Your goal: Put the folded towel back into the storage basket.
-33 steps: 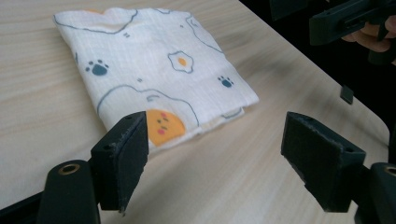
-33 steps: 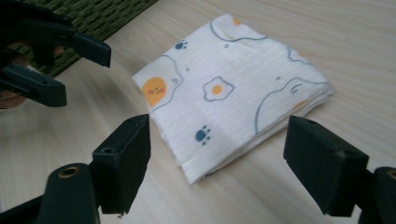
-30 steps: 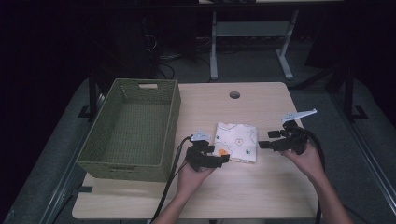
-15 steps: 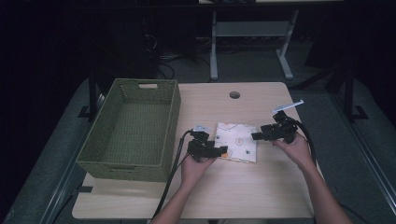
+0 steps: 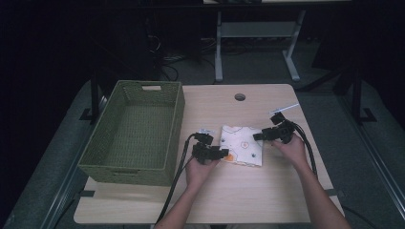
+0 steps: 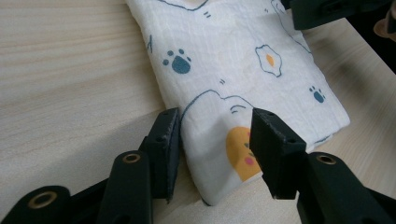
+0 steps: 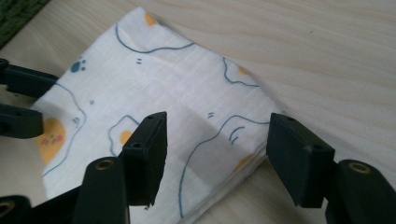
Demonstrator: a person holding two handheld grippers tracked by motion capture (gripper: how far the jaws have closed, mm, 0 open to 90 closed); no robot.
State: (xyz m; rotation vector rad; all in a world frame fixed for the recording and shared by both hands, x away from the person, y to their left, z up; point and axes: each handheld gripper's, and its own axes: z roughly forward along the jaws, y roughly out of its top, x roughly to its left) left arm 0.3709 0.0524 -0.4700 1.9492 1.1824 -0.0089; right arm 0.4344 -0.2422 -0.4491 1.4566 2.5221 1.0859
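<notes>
Cloth [image 5: 241, 145], folded flat on the tabletop [image 5: 267, 191], lies between both sets of jaws: one corner sits inside the left gripper [image 6: 215, 140], the opposite corner inside the right gripper [image 7: 217, 149]. Both jaws have just been closing yet stand spread, not pinching it. Beyond the left gripper stands the green basket [image 5: 134, 138], well apart; nothing blocks either grip.

Looks like a lab or test room to me, pretty dark all around. There's a plain wooden table [image 5: 267, 191] with a cable hole [image 5: 239, 97], loose cables [image 5: 167, 57] on the far floor and a metal desk frame [image 5: 258, 33].
</notes>
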